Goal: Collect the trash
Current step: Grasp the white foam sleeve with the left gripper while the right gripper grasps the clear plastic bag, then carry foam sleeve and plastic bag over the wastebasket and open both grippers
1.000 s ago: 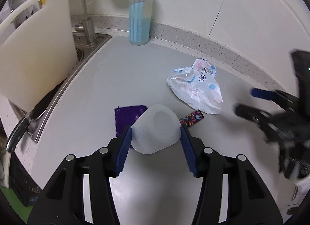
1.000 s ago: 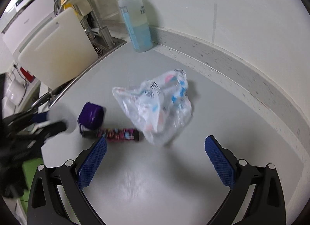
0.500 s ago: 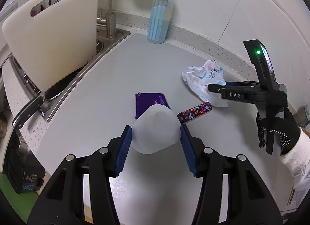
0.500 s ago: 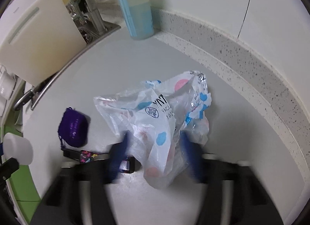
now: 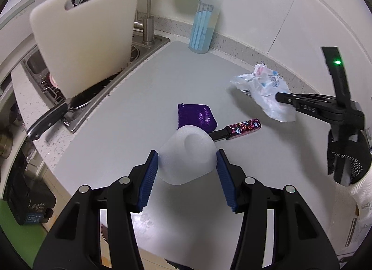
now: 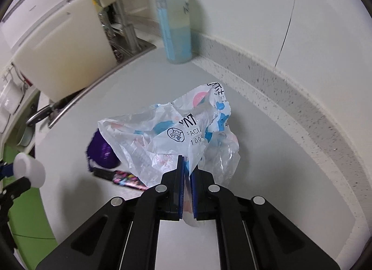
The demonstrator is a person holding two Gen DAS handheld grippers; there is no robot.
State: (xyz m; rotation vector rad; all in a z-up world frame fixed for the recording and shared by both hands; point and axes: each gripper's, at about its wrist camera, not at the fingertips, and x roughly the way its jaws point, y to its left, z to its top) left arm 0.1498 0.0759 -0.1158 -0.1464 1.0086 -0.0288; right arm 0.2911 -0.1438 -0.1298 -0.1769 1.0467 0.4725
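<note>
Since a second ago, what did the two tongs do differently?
The right tongs swung over the plastic wrapper and snapped shut on it. The left tongs kept holding the white foam cup. The purple pouch and patterned tube stayed put.

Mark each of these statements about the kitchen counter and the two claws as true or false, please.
1. The right claw is shut on the plastic wrapper. True.
2. The left claw is empty. False: it holds a white foam cup.
3. The purple pouch lies inside the sink. False: it lies on the grey counter.
4. A white cutting board stands at the sink. True.
5. The blue-capped bottle lies on its side. False: it stands upright by the wall.
</note>
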